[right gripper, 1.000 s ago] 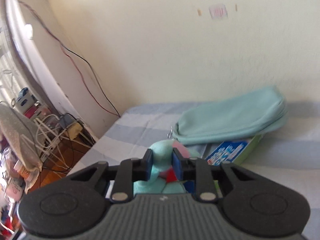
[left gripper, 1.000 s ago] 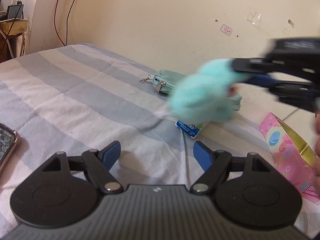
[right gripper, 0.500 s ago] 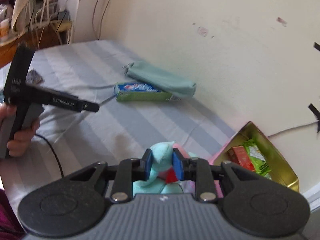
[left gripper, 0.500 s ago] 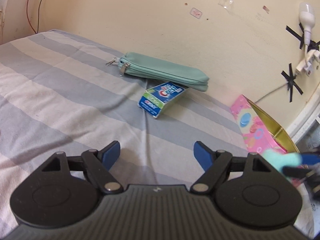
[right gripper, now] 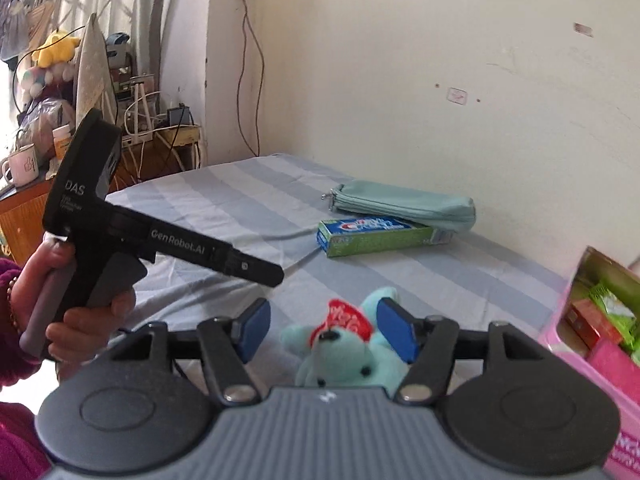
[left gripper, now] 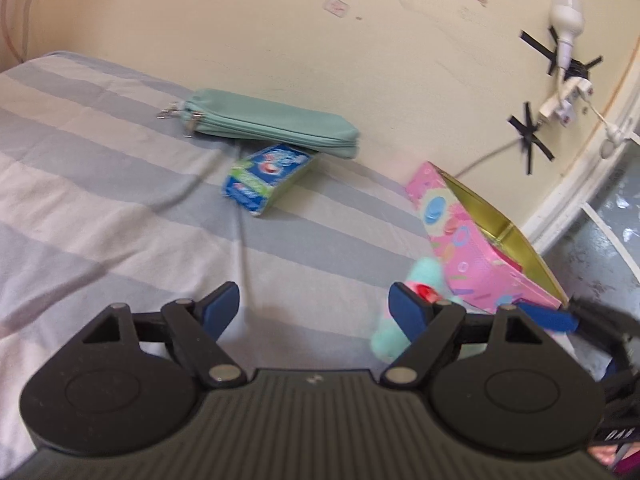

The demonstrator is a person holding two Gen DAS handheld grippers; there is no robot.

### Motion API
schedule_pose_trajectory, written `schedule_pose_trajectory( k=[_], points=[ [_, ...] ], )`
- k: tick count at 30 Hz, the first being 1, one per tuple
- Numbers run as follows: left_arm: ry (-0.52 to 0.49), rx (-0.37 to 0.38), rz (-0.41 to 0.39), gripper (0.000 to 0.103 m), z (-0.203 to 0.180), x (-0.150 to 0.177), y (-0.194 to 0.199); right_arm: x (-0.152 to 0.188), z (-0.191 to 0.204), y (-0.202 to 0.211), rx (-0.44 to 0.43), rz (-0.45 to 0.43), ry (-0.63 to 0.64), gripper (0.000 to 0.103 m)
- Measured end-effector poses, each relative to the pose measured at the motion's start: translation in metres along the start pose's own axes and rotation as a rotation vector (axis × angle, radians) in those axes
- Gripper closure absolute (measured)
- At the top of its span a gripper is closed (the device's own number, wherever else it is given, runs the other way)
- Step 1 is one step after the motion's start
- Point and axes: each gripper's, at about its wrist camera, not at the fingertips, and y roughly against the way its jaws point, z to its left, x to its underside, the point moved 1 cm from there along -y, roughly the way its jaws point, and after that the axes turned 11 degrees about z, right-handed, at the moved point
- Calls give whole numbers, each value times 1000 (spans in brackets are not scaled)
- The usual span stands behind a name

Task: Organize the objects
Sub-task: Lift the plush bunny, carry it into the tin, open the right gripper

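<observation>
A small teal plush bear point(right gripper: 344, 356) with a red heart tag lies on the striped bed between the open jaws of my right gripper point(right gripper: 326, 330); nothing grips it. In the left wrist view the bear point(left gripper: 420, 280) shows partly behind my right-hand finger. My left gripper point(left gripper: 316, 312) is open and empty above the bed. A pink box point(left gripper: 472, 248) with a gold inside stands open at the right and holds red and green packets point(right gripper: 600, 308). A toothpaste box point(left gripper: 268, 178) lies against a teal zip pouch point(left gripper: 272, 124) by the wall.
The striped bedsheet point(left gripper: 120, 208) stretches left. A wall with a taped bulb and socket point(left gripper: 564, 40) stands behind. A cluttered wooden table point(right gripper: 152, 132) stands beyond the bed's far end. My left gripper's body point(right gripper: 120, 228) is held over the bed's left side.
My right gripper has opened and let go of the plush bear, which now lies on the bed beside the pink box. The left gripper stayed open and turned slightly right.
</observation>
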Motion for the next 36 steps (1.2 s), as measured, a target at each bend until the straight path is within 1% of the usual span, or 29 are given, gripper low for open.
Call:
schedule_pose_trajectory(
  k=[1, 3, 5, 8, 11, 13, 14, 15, 17, 18, 19, 21, 24, 26, 28, 30, 31, 33, 36],
  points=[
    [-17, 23, 10, 15, -5, -2, -4, 8, -3, 1, 4, 10, -29, 41],
    [-52, 63, 25, 10, -16, -5, -12, 24, -10, 1, 9, 30, -88, 40],
    [-102, 78, 39, 10, -29, -6, -19, 36, -15, -3, 10, 42, -137, 39],
    [-163, 92, 69, 10, -46, -5, -30, 44, -23, -14, 14, 55, -195, 38],
    [-162, 108, 75, 11, -52, -2, -38, 48, -30, -29, -3, 64, -222, 38],
    [-132, 124, 83, 16, -52, -1, -44, 45, -32, -42, -28, 72, -243, 36],
    [-115, 144, 94, 23, -51, -1, -46, 44, -31, -47, -17, 68, -247, 38],
    [-99, 158, 103, 28, -51, -3, -46, 43, -32, -50, -3, 58, -247, 43],
    [-92, 192, 112, 39, -56, -8, -43, 43, -37, -49, -19, 38, -274, 48],
    [-100, 204, 110, 40, -62, -12, -40, 44, -41, -46, -29, 26, -290, 50],
    [-124, 217, 108, 40, -69, -17, -37, 45, -43, -41, -19, 8, -298, 51],
    [-188, 232, 81, 39, -93, -26, -33, 45, -49, -27, 23, -45, -304, 51],
    [-293, 267, 34, 39, -136, -42, -31, 44, -66, 5, 100, -149, -326, 51],
    [-345, 295, 38, 39, -166, -52, -41, 45, -81, 26, 185, -202, -332, 51],
    [-400, 315, 57, 39, -196, -57, -60, 49, -98, 42, 281, -228, -342, 50],
    [-463, 322, 82, 38, -225, -57, -86, 56, -120, 56, 360, -234, -362, 50],
    [-480, 332, 105, 38, -238, -57, -100, 59, -132, 60, 394, -222, -378, 50],
    [-509, 340, 164, 37, -262, -55, -131, 70, -156, 66, 462, -194, -407, 50],
    [-546, 328, 205, 36, -293, -52, -167, 84, -192, 69, 523, -130, -442, 49]
  ],
)
